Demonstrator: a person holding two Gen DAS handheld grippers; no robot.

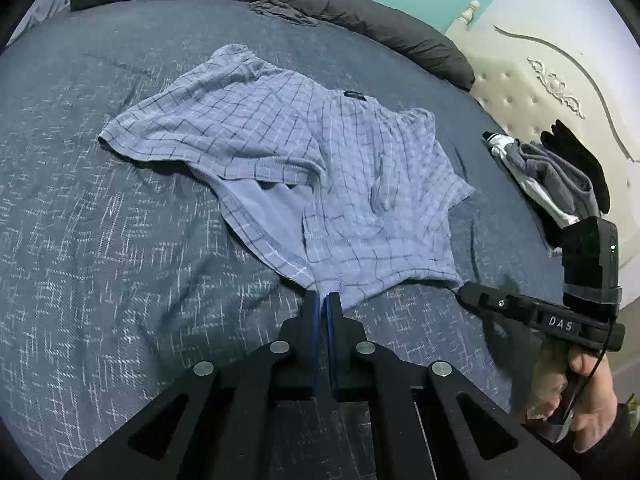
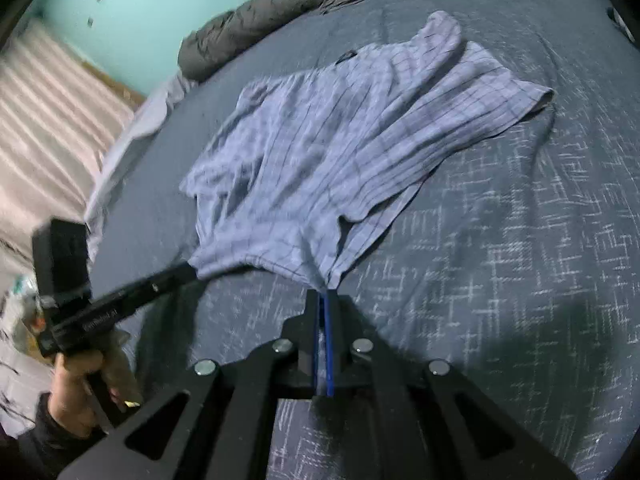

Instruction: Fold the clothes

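A light blue checked garment (image 1: 304, 152) lies rumpled on the dark blue patterned bedcover (image 1: 104, 248). My left gripper (image 1: 325, 294) is shut on its near hem. My right gripper (image 1: 460, 294), held by a hand (image 1: 588, 396), is pinched on the near right corner of the same hem. In the right wrist view the garment (image 2: 340, 140) stretches away from my right gripper (image 2: 325, 292), which is shut on the hem. My left gripper (image 2: 192, 270) grips the hem's other corner to the left. The hem is pulled taut between the two.
A dark grey rolled duvet (image 1: 360, 8) lies along the far side of the bed. A pile of grey, white and black clothes (image 1: 560, 176) sits at the right by a cream headboard (image 1: 532, 80). A pale striped surface (image 2: 48, 120) stands left of the bed.
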